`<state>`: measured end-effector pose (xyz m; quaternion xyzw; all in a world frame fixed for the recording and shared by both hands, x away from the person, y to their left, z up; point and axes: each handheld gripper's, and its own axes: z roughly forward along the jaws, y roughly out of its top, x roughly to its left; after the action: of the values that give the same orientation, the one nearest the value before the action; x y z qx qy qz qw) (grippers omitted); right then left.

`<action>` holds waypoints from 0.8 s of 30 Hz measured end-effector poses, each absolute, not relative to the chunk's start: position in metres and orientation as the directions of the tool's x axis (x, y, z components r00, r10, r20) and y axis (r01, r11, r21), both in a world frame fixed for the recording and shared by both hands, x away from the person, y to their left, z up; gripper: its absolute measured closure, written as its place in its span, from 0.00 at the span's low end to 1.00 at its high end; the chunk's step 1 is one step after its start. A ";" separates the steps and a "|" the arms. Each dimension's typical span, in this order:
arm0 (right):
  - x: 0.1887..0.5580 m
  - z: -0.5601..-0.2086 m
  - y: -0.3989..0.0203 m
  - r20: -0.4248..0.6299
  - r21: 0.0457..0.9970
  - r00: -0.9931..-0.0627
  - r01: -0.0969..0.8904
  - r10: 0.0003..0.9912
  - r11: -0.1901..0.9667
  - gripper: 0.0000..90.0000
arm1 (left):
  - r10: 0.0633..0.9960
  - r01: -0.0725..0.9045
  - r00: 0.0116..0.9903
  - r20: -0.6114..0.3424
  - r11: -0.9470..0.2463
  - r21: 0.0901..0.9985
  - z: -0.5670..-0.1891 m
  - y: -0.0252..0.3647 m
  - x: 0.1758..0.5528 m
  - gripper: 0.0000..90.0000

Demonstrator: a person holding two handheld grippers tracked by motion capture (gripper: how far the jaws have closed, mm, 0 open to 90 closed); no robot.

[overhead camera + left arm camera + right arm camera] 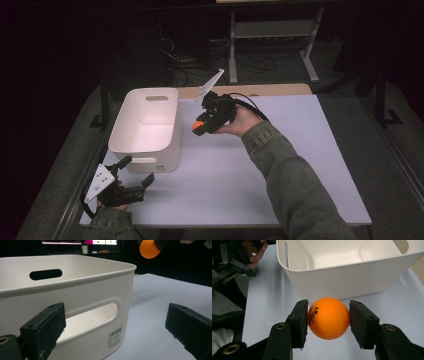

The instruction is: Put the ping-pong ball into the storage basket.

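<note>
An orange ball [198, 125] hangs above the table, just right of a white bin [150, 92]. My right gripper [201, 128] is shut on it. In the right gripper view the ball [328, 318] sits pinched between both black pads, with the bin's outer wall [347, 282] just beyond and its inside bare. My left gripper [136, 170] rests low at the bin's near left corner, open with nothing between its jaws. The left gripper view looks past my left gripper [115, 315] at the bin's handle side [100, 290], and the ball [148, 249] shows high up.
The white table [240, 170] has a wooden strip [250, 90] along its far edge. Behind it stand a metal rack [272, 30] and floor cables. A sleeved forearm [285, 170] crosses the table's right half. A lit screen [80, 242] glows far back.
</note>
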<state>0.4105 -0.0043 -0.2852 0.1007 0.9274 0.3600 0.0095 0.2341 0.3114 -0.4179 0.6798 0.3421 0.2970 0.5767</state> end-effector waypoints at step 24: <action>0.414 -0.262 0.027 0.039 0.683 -0.988 0.136 0.150 0.718 0.55 | 0.807 0.120 0.591 0.009 -0.099 0.988 -0.418 0.312 0.234 0.03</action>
<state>0.4141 0.0273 -0.2623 0.0771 0.9268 0.3674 0.0097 0.2340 0.3117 -0.4179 0.6792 0.3412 0.2969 0.5780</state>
